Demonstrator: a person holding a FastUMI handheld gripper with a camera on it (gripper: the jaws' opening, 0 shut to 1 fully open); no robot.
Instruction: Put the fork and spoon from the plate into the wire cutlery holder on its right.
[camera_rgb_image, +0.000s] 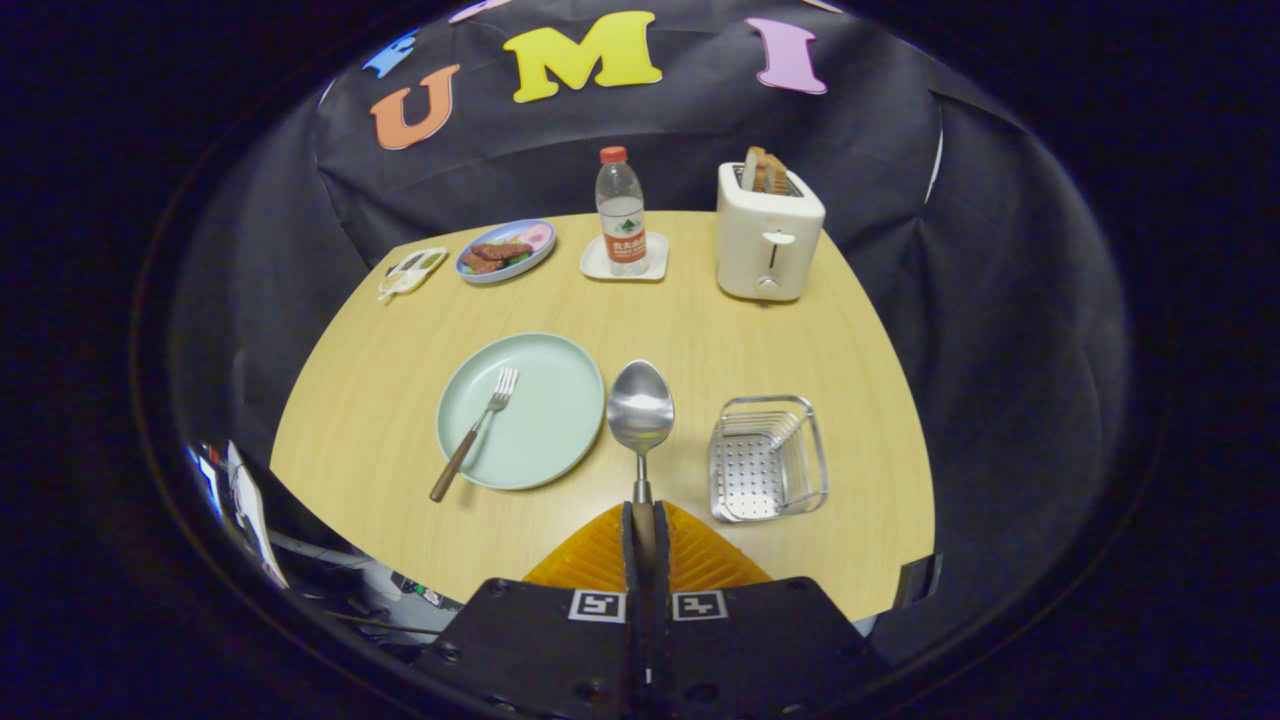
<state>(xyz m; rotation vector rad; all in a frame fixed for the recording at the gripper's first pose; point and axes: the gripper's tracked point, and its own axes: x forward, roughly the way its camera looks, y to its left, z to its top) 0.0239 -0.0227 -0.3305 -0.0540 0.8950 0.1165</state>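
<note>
Gripper (645, 520) pinches the spoon (640, 410) by its handle, bowl raised between plate (560, 390) and holder (768, 458). Fork (478, 430) lies across the plate's near rim.

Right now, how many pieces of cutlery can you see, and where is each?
2. The spoon is clamped by its handle between the shut fingers, bowl between plate and wire holder. The fork lies on the plate, handle overhanging its rim.
</note>
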